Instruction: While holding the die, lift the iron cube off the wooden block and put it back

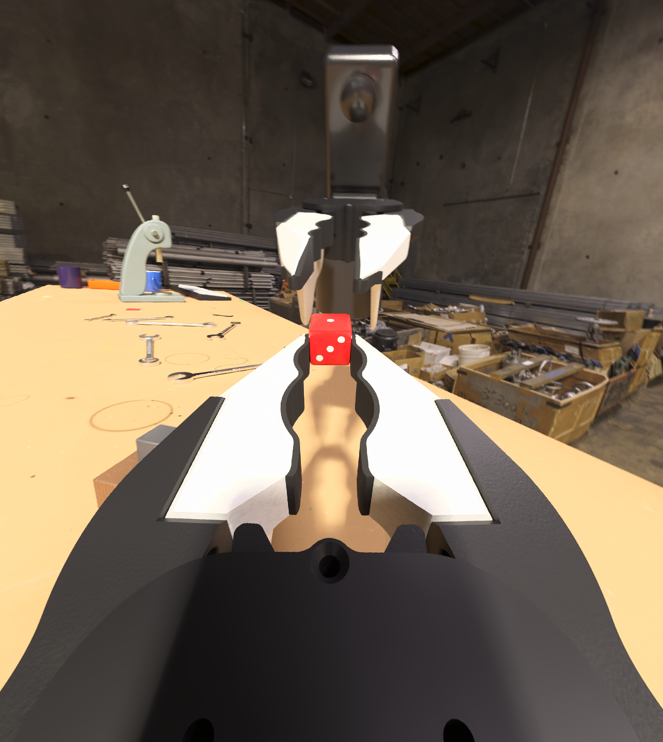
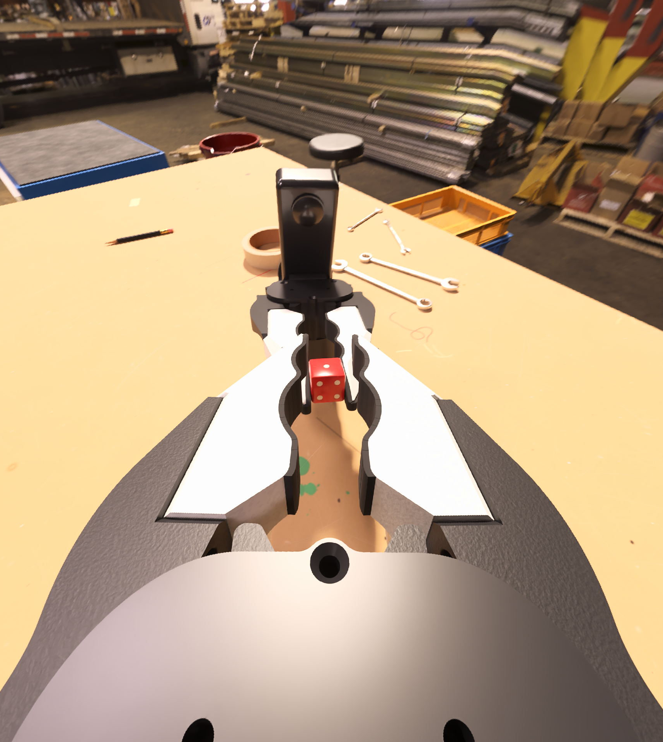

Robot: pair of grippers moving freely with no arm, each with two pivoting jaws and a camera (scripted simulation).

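- Left tool (image 1: 330,338) pinches the red die (image 1: 329,341) between its tips. The die is clear of the surface (image 1: 60,421).
- Right tool (image 1: 339,317) faces it head-on, with its tips just past and slightly above the die. Its jaws are spread wider than the die and hold nothing.
- Iron cube (image 1: 152,441): only a grey corner shows, low and to the left of the left tool's body. It sits on the wooden block (image 1: 115,480), and both are mostly hidden by that body. Neither shows in the right wrist view.
- Judged step: the die is secured and the cube lift hasn't started.
- To do it well, back the right tool straight away from the die first so a tip doesn't clip it. Then bring it round to the cube with the jaws wide.
- Take two opposite flat faces low on the cube. It is likely heavy, so seat it deep in the jaws. Lift straight up so the block isn't dragged.
- Main obstruction: the left tool's body lies just beside and over the cube. It may need to shift off with the pinch unchanged.
- Ahead and left of the left tool: loose spanners (image 1: 149,349), well apart from the block.
- Farther off: a grey-green press (image 1: 143,265), a blue cup (image 1: 153,281) and a purple cup (image 1: 68,276).
- Ahead of the right tool: a tape roll (image 2: 261,249) and a pencil (image 2: 141,237) to the left. More spanners (image 2: 406,273) lie to the right.
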